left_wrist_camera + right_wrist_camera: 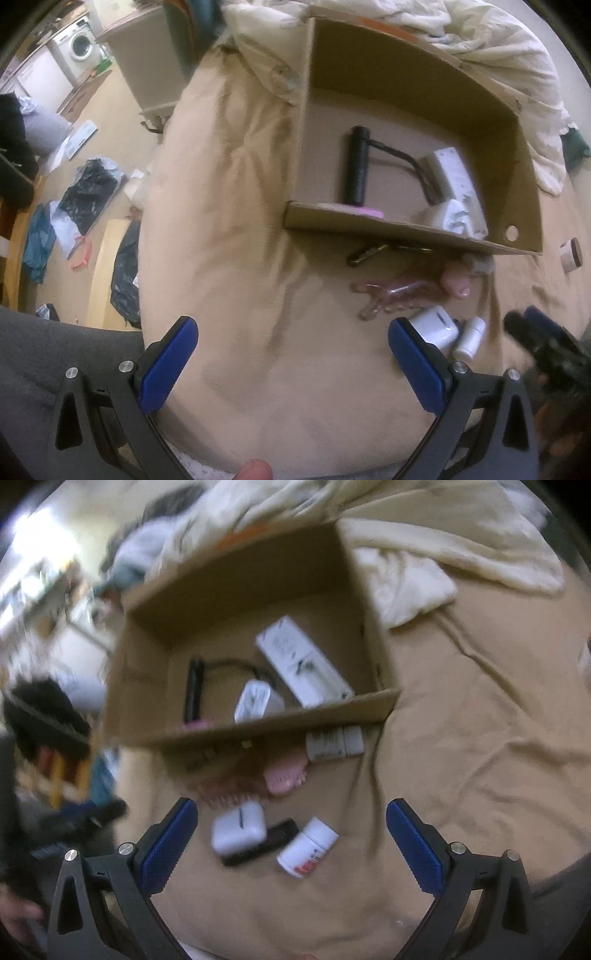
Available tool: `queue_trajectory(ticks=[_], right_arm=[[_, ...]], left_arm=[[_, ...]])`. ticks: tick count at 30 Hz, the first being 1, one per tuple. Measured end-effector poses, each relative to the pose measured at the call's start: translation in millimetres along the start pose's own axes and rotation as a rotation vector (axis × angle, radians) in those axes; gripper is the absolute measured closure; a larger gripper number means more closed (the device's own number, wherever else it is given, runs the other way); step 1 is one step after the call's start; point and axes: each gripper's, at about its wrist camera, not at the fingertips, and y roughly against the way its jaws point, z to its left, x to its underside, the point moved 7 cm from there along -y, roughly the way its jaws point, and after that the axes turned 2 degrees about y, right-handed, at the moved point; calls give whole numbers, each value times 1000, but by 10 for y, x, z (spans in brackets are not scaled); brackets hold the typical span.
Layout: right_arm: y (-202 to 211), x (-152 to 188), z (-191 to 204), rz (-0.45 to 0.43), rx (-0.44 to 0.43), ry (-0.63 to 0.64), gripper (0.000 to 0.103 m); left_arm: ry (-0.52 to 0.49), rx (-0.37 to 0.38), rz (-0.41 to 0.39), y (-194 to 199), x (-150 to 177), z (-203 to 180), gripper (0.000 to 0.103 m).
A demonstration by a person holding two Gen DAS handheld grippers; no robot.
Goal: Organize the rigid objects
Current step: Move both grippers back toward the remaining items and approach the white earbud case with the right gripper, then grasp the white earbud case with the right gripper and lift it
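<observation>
An open cardboard box (402, 225) (258, 727) stands on a tan bed sheet. Inside lie a black cylinder with a cord (356, 166) (194, 690), white boxes (454, 177) (299, 661) and a small pink item (369, 212). In front of the box lie a pink comb (388, 295), a pink brush (286, 775), a white square case (240, 827) (436, 325), a black bar (266, 843), a white pill bottle (306, 847) (471, 338) and a grey-white box (334, 742). My left gripper (293, 339) is open and empty over bare sheet. My right gripper (291, 821) is open and empty just above the case and bottle.
A crumpled cream duvet (480, 40) (406, 565) lies behind the box. A small round tin (572, 254) sits at the right. The floor to the left holds black bags (88, 192) and clothes; a washing machine (79, 46) stands far back. The right gripper shows in the left view (543, 339).
</observation>
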Motion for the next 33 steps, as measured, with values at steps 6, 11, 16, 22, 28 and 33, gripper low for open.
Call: queue_trajectory(ticks=[6,11,16,22,28,33], right_arm=[[-459,250,381,157,25,147,0],[-578,222,563,147,87,258,0],[-730,218,689,152,121,343,11],[-877,241,755,141,170,412,42],[-796,231,808,153,132,392,42],[-390,96,737,101,31,297,42]], left_arm=[[74,-16,15,-98,14,150,0],[72,-71,14,-111,17,206,0],[116,-45,41,-136,15,271,0],[112,-19,83,-197,68,213,0],[129,-10,85,-211,54,193,0],[128,-11,87,-218,61,201,0]])
